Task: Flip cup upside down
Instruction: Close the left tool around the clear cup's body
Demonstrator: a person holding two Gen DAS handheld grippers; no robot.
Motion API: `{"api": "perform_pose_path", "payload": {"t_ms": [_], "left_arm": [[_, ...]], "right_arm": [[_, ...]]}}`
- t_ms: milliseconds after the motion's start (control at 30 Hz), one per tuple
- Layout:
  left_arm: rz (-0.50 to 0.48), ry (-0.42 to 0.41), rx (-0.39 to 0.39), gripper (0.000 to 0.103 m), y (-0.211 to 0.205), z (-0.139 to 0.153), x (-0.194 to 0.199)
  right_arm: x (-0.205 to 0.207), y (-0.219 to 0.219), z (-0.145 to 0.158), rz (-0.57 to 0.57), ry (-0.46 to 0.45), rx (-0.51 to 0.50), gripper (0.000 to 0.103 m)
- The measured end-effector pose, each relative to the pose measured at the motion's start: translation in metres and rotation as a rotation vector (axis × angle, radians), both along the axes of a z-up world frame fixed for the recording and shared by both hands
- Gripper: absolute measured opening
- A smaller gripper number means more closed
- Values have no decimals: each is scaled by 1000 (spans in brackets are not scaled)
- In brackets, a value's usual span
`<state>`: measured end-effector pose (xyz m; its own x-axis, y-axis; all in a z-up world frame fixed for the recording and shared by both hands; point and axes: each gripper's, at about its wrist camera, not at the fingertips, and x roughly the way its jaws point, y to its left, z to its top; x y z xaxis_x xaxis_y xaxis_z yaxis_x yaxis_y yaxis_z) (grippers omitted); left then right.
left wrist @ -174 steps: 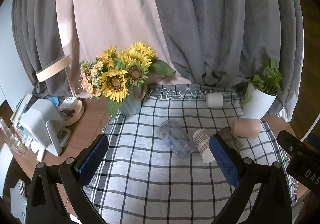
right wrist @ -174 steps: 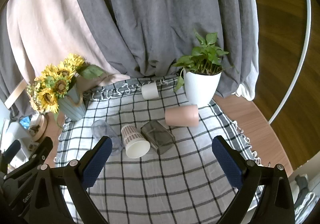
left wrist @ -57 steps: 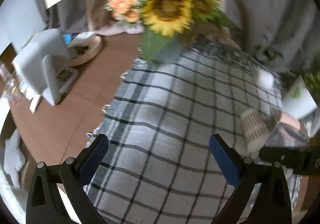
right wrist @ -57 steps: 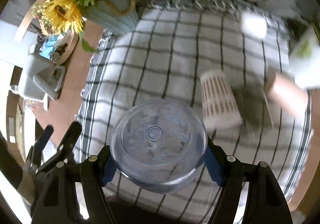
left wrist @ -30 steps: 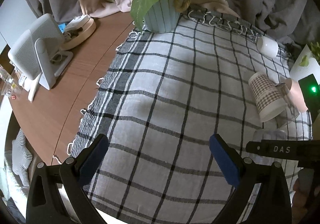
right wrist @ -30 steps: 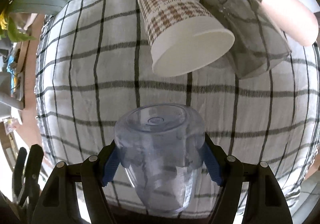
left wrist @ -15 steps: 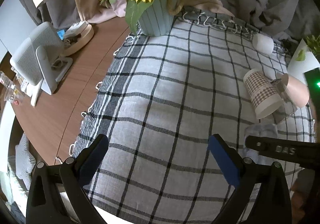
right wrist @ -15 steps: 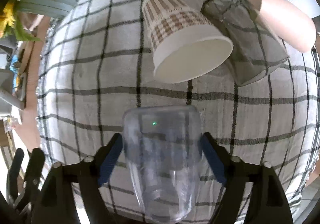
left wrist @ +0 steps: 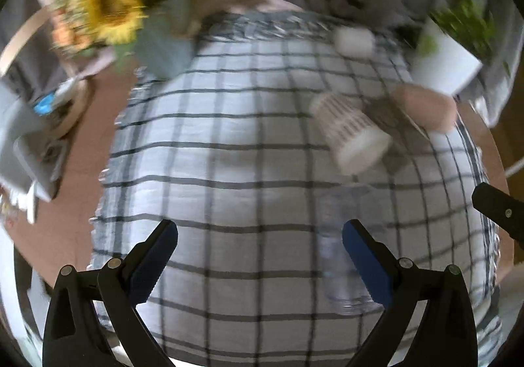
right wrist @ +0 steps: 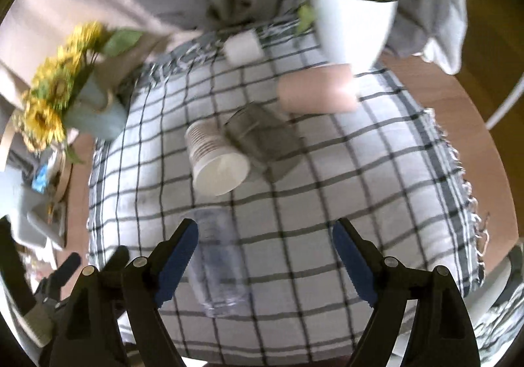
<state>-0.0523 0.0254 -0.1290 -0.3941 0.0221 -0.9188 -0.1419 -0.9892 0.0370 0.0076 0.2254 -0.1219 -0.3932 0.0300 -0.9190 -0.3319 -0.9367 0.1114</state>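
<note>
Clear plastic cup (right wrist: 216, 264): stood inverted near checked cloth's (right wrist: 360, 170) front edge; right gripper (right wrist: 265, 264) and left gripper (left wrist: 260, 257) spread wide, nothing held.

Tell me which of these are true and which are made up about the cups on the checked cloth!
1. The clear plastic cup stands upside down on the checked cloth. True.
2. The right gripper is squeezing the clear plastic cup. False: its jaws are wide open and the cup stands free beside its left finger.
3. The brown-patterned paper cup lies on its side. True.
4. The pink cup stands upright. False: it lies on its side near the white plant pot.
5. The left gripper holds the paper cup. False: it is open and holds nothing.
</note>
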Motion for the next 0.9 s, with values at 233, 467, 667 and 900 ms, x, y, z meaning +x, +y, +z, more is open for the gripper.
{"api": "perform_pose_path", "payload": {"t_ms": [233,467,667,900], "left_arm": [[-95,-138,92,100,47,-23,-22],[-68,-233,60,86,68,-51,-44],[-47,-282,65,75,74,-71,-49],[-48,-256,58,72,77,-67,-39]], "right_arm": [[11,33,-5,-54,2,-40,84],[13,54,-11,-61,-2,-66,84],[8,58,-14,-36,3,-65,84],[6,65,-19,-21,-14,-60,84]]}}
